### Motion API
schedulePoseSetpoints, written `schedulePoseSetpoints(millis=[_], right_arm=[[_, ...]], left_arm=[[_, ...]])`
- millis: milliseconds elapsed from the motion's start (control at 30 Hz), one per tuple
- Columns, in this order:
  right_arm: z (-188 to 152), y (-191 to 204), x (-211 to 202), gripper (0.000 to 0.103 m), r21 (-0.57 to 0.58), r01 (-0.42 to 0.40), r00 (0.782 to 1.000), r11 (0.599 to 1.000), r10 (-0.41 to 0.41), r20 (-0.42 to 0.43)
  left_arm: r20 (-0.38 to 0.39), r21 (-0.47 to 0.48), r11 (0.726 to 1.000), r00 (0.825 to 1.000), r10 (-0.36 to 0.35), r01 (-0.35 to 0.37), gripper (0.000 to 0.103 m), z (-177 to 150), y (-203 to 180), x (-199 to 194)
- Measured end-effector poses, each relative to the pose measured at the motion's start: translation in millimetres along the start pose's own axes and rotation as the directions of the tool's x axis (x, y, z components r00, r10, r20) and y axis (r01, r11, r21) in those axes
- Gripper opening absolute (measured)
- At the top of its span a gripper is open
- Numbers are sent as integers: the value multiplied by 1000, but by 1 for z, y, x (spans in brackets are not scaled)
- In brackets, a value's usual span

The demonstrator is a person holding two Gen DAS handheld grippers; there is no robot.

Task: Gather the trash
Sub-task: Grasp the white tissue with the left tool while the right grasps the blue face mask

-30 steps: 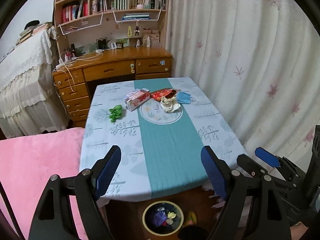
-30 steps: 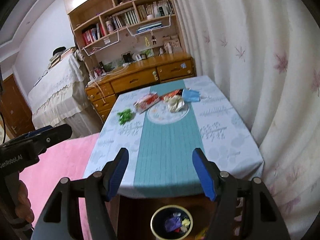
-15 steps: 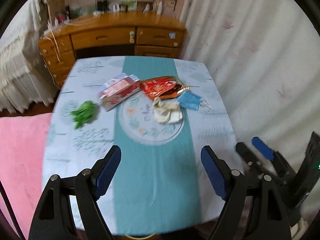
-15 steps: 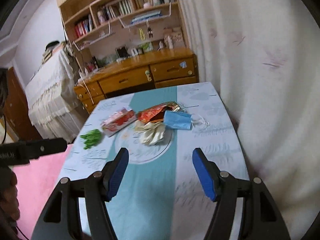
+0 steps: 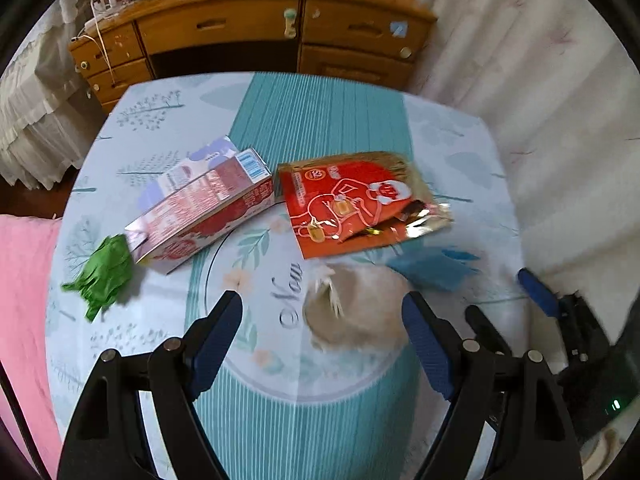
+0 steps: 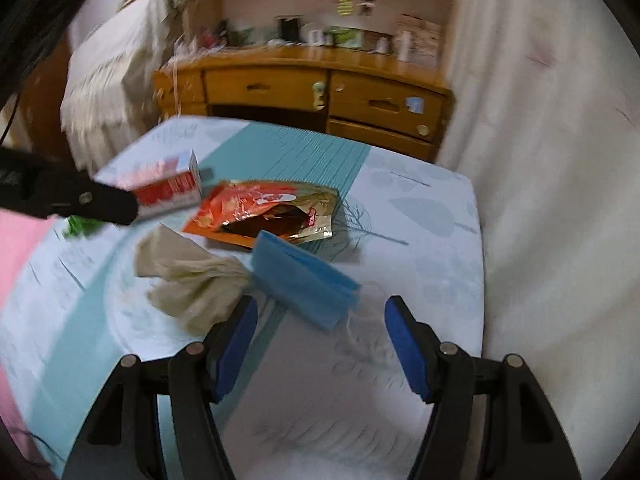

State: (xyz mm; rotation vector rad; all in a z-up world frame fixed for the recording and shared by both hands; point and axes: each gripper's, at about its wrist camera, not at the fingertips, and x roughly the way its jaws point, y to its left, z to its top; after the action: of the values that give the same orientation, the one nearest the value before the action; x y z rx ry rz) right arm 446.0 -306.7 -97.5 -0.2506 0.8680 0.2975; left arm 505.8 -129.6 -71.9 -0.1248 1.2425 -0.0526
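- Trash lies scattered on the table (image 5: pixel 448 140), grouped toward the far half of its pale blue printed cloth with a teal striped band down the middle.
- Crumpled beige tissue (image 5: pixel 356 312) sits on the round printed medallion at the centre, just ahead of my left gripper (image 5: pixel 322 344).
- My left gripper's blue-padded jaws stand wide apart with nothing between them, above the cloth.
- A red and white carton (image 5: pixel 204 208) lies on its side, left of a red and gold snack bag (image 5: pixel 356 204); the two almost touch at one corner.
- A green crumpled scrap (image 5: pixel 102 276) rests near the table's left edge, beside the carton's end.
- A folded blue face mask (image 6: pixel 304 280) lies right of the tissue, just ahead of my right gripper (image 6: pixel 320 348), whose jaws also gape empty.
- Behind the table stands a wooden desk (image 5: pixel 256 28) with drawers; a pale curtain (image 5: pixel 552 120) hangs on the right, and pink fabric (image 5: pixel 20 300) shows at the left.
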Motion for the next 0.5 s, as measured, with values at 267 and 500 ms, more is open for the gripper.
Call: schedulePoseSetpoints(millis=[267,500], right_arm=[[13,-2,40,67,-173,-98,995,980,94,-32],[14,-5,67,61,-117,-259,961,959,244,-132]], left_arm=[[-71,4,1000,997,-9,9,80,10,-3,53],[-129,9,998,990,-60,61,80,0,-1,79]])
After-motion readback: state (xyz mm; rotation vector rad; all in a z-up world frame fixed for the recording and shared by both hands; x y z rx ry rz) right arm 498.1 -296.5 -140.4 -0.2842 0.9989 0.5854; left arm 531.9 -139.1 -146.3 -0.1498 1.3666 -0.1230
